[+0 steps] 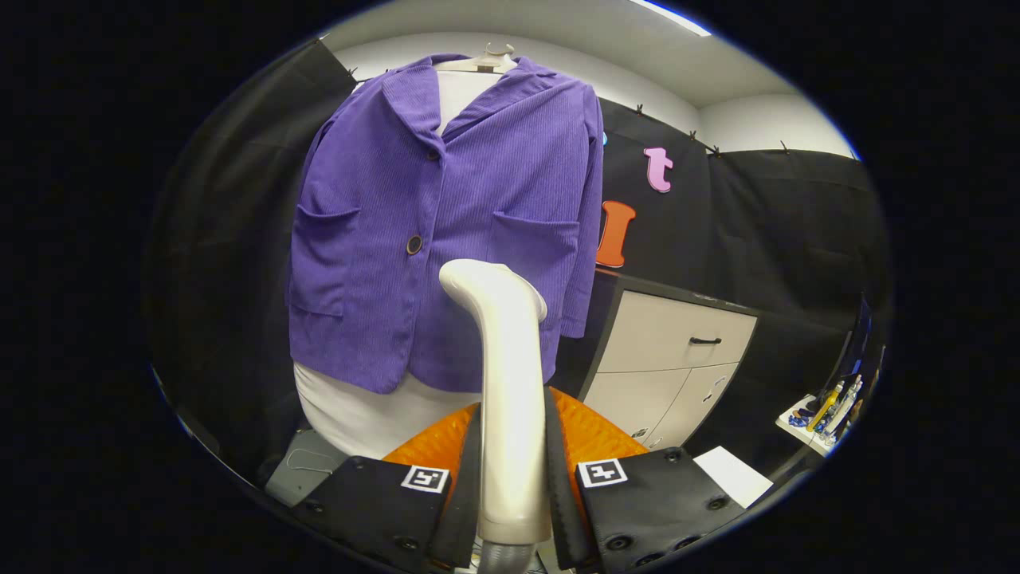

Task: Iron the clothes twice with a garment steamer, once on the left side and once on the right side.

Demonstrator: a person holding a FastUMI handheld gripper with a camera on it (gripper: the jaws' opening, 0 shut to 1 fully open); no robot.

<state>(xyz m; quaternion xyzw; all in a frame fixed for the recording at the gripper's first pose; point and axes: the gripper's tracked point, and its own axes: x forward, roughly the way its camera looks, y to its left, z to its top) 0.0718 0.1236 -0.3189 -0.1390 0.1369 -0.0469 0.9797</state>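
Clamped between the two fingers of the gripper (514,478) stands the steamer handle (510,414), a pale upright tube with both fingers pressing on its sides, so the claw is clenched on it. At the top the handle curves forward into the steamer head (486,283), which points toward the purple jacket (446,231) hanging on a white dress form (358,414) just beyond. The head sits low on the jacket front, near the hem and just right of the lower button (413,244); whether it touches the cloth I cannot tell. A pale cabinet (677,359) stands well to the right against the booth wall. To do this pass well, I judge the head should stay flat to the fabric and travel in one slow, straight line up one front panel, keeping clear of the button and pocket edges, before the same is done on the other panel.
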